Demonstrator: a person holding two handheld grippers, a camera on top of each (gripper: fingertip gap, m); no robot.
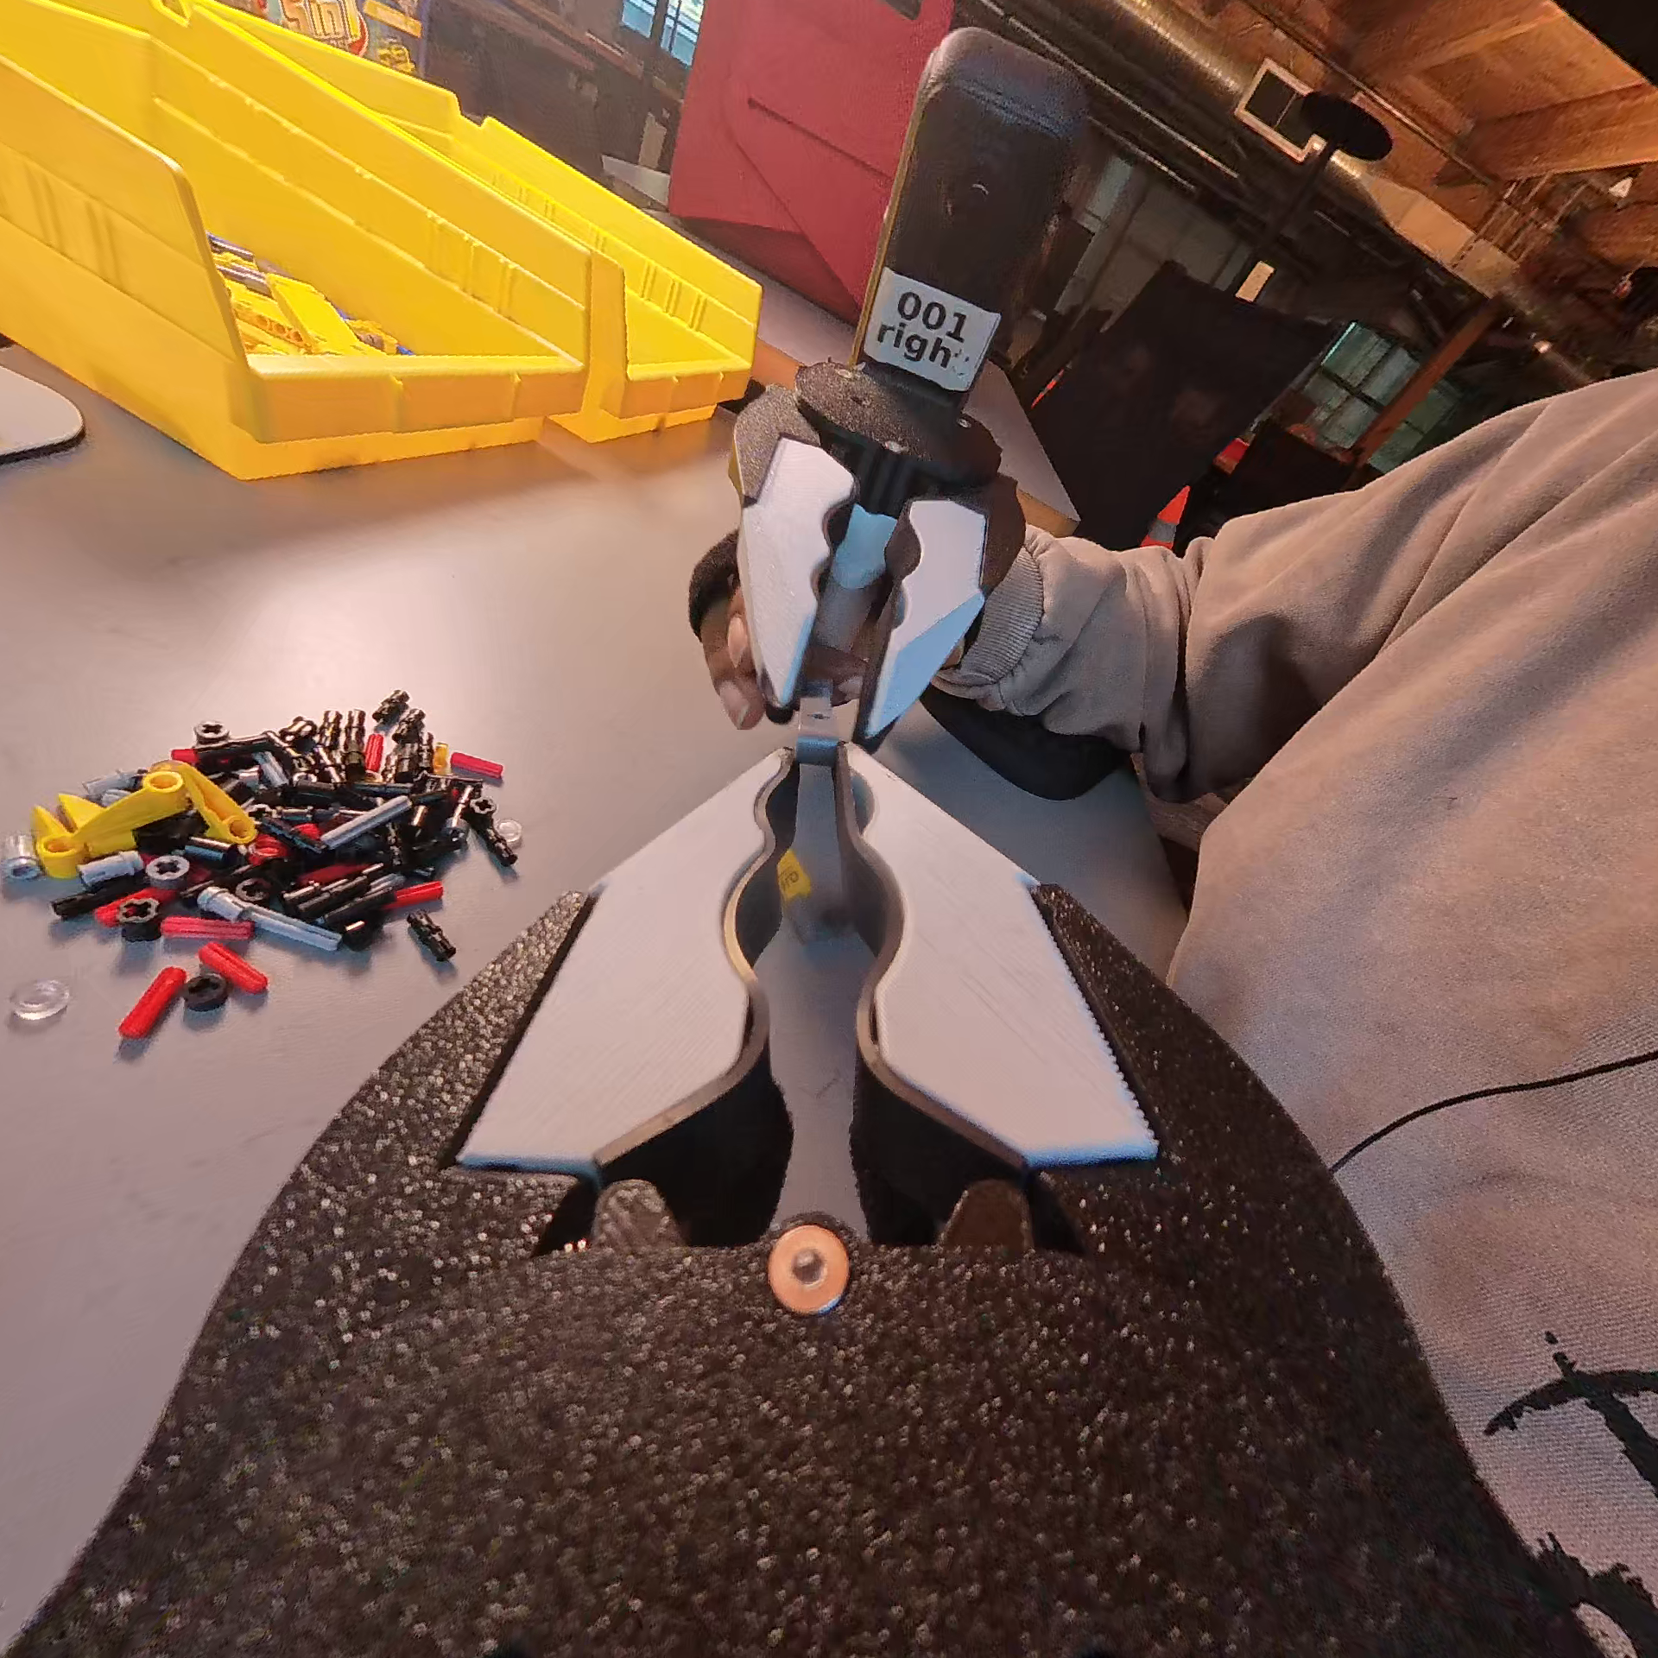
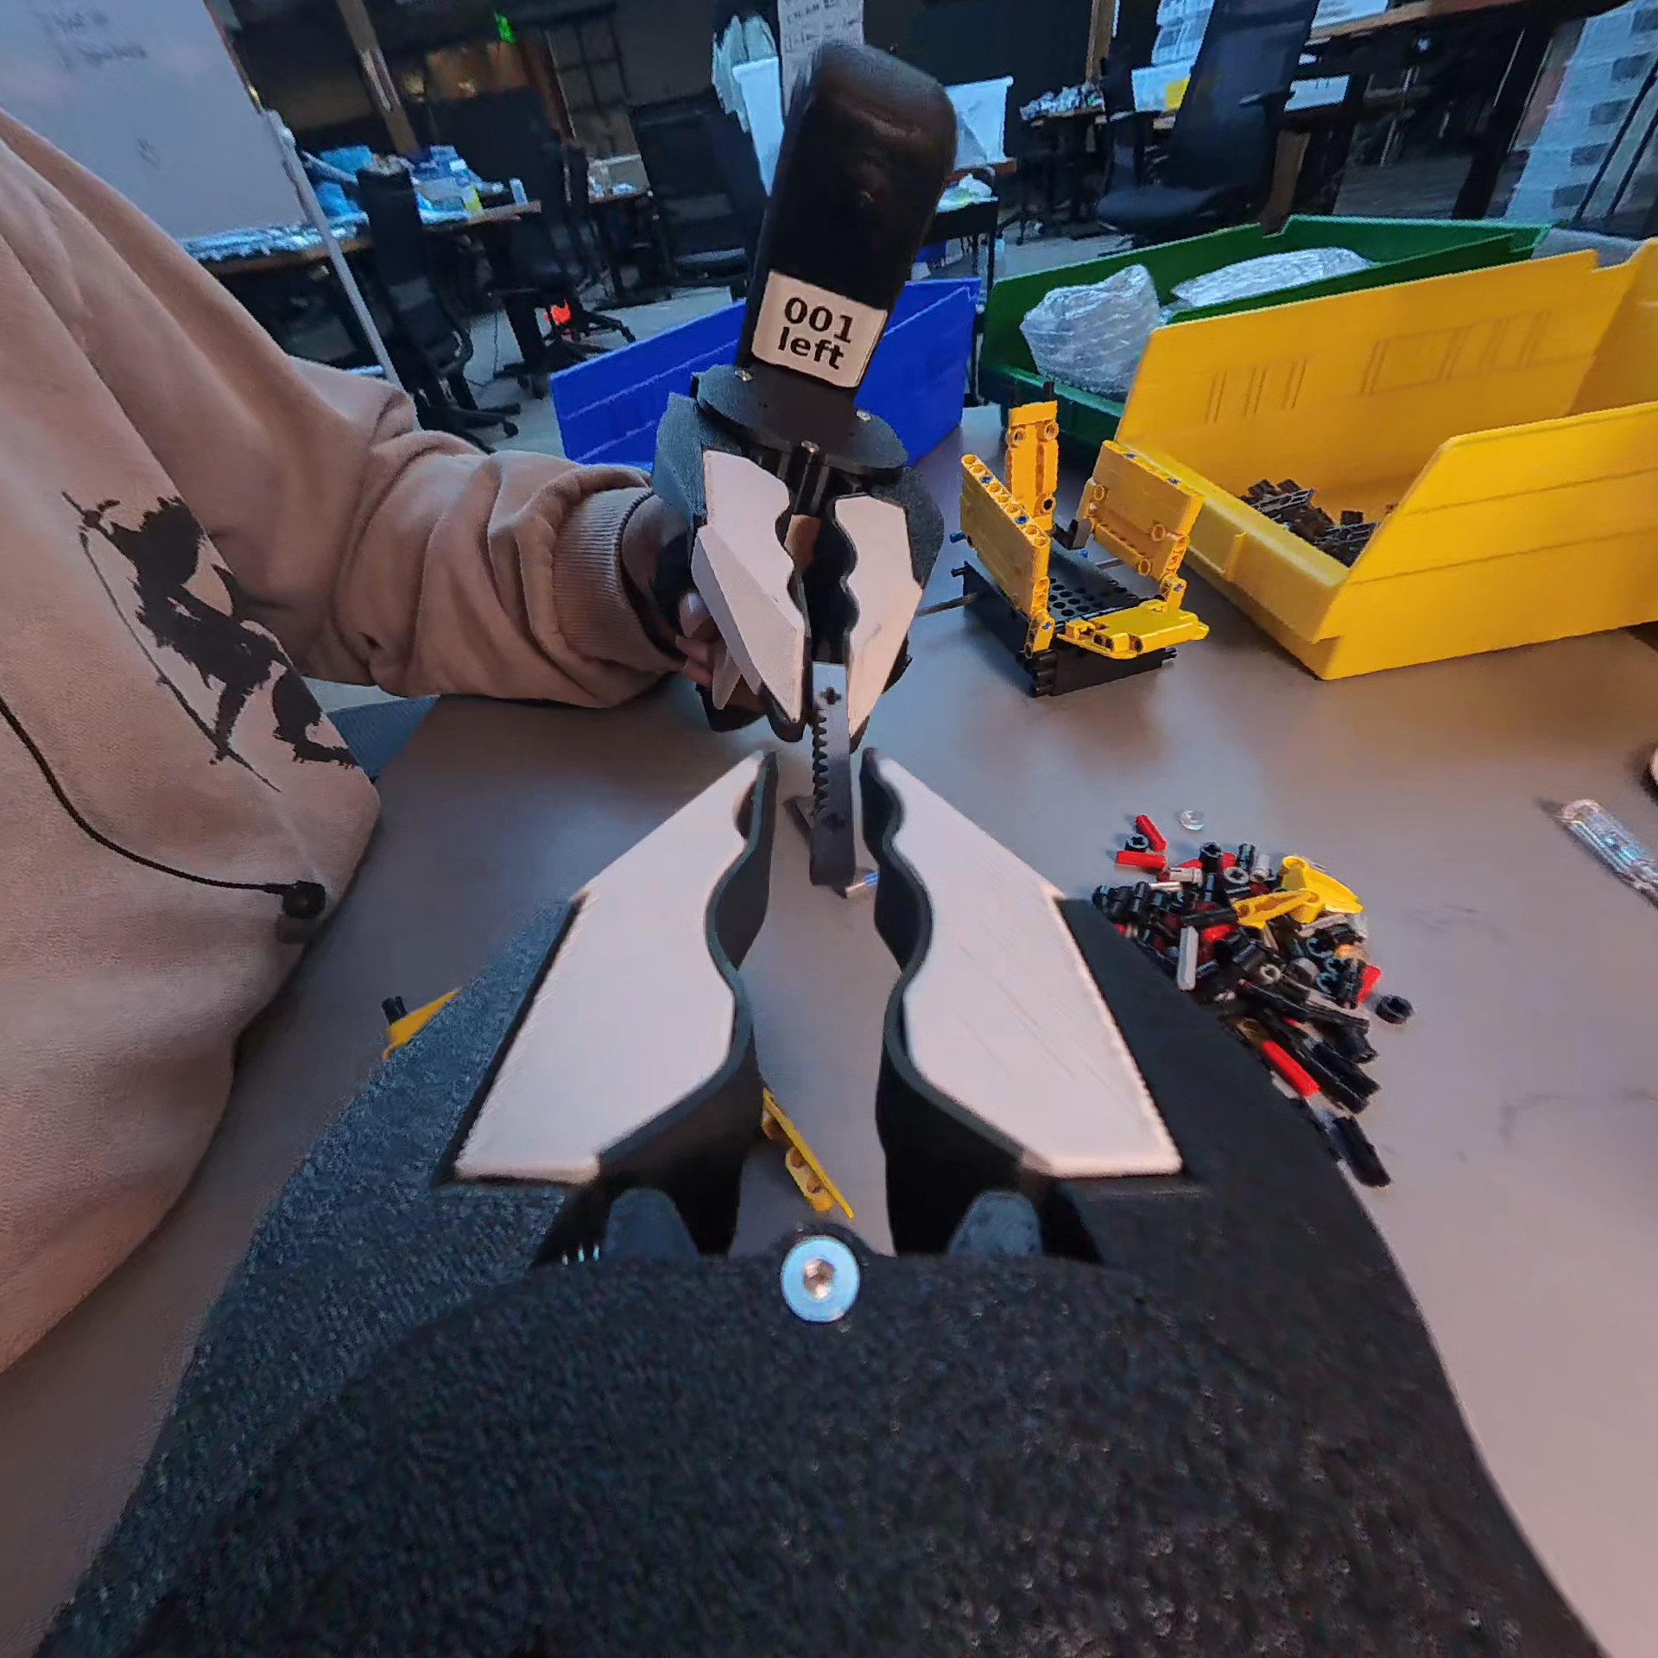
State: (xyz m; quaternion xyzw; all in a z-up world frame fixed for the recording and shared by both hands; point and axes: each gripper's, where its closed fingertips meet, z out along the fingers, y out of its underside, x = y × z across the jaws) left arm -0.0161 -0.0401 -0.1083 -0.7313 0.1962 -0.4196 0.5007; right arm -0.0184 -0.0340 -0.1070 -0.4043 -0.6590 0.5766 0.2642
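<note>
Pinched at its upper end, centre of the frame, by the closed tips of the left gripper [image 2: 821, 709]: black toothed rack [image 2: 833, 834]. Flanked lower down by the right gripper [image 2: 818, 761] (narrowly parted, no clear contact). Probably light, stiff, slick plastic; best held across the flat sides, not the teeth. Pile of small parts [image 2: 1256, 960] at right

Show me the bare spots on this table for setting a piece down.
Bare grey table lies between the loose parts pile and the left tongs, and between the pile and the yellow bins. It is crowded around the yellow model and the tongs' tips.
</note>
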